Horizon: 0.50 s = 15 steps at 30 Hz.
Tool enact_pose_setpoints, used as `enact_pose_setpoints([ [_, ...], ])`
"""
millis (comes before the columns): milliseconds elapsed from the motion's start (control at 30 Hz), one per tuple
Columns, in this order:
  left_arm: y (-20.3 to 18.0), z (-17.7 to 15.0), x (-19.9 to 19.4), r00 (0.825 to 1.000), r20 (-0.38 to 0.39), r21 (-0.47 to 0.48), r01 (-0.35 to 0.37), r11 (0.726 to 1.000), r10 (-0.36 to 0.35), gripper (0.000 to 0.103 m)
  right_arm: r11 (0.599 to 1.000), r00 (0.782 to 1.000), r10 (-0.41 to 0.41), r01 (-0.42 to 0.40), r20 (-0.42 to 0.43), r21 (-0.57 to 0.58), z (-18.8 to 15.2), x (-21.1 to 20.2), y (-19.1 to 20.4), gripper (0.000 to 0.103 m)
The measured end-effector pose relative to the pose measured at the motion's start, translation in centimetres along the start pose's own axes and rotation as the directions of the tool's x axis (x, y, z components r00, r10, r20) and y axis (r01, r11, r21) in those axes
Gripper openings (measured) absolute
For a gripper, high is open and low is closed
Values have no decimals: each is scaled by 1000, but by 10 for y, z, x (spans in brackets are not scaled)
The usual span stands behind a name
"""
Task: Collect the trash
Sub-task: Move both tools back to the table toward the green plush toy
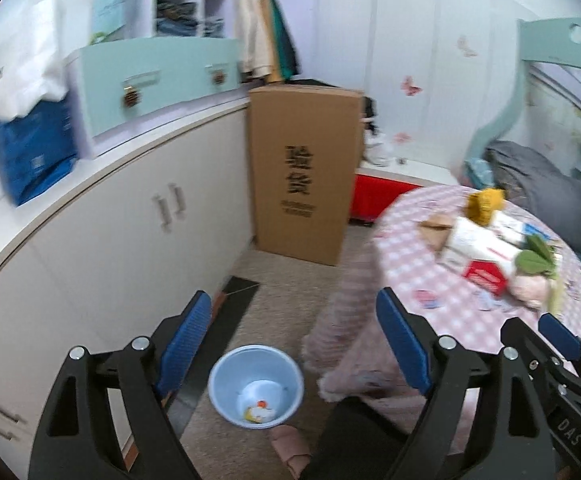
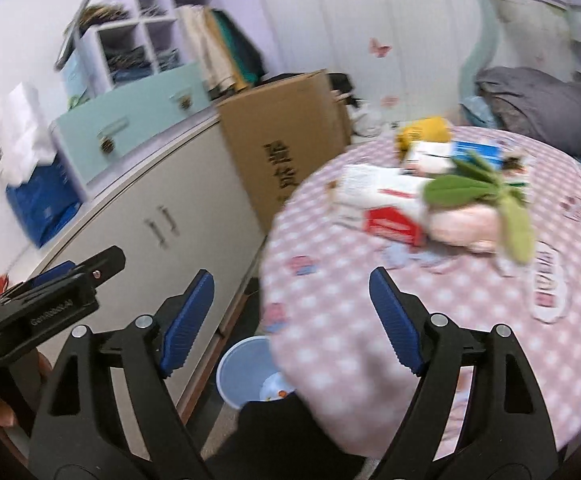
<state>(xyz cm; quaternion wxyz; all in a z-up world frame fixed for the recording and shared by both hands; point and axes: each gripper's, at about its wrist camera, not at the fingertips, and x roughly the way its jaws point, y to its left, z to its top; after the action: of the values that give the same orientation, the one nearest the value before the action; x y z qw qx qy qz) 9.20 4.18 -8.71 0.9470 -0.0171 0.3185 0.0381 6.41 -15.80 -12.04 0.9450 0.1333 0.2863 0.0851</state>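
Now from the left wrist: left gripper point(image 1: 294, 340) fingers spread wide, nothing between them, above the round pale-blue plastic bin point(image 1: 256, 385) on the carpet, scraps of trash inside. Over to the right wrist: right gripper point(image 2: 292, 316) fingers equally wide and empty, red-and-white cartons point(image 2: 386, 208) lying on the pink checked tabletop point(image 2: 330, 280).

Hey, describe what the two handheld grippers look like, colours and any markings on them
Both the left gripper and the right gripper are black angular frames with triangular cut-outs and silver pivot bolts. Their fingers carry ribbed blue pads. Seen from the other camera, each body shows white lettering. No cables or sleeves are visible.
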Motion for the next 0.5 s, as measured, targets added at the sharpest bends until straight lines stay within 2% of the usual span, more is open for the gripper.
enact_pose_setpoints([
  [200, -50, -2, 12, 994, -40, 66, 101, 993, -98, 84, 992, 996, -87, 86, 8, 89, -1, -13, -57, 79],
  [333, -76, -2, 27, 989, -77, 93, 132, 987, -125, 84, 982, 990, -144, 142, 8, 127, 1, -15, -90, 79],
  [500, -104, -2, 46, 982, -117, 121, 159, 980, -145, 84, 974, 985, -169, 163, 27, 155, 17, -12, -126, 79],
])
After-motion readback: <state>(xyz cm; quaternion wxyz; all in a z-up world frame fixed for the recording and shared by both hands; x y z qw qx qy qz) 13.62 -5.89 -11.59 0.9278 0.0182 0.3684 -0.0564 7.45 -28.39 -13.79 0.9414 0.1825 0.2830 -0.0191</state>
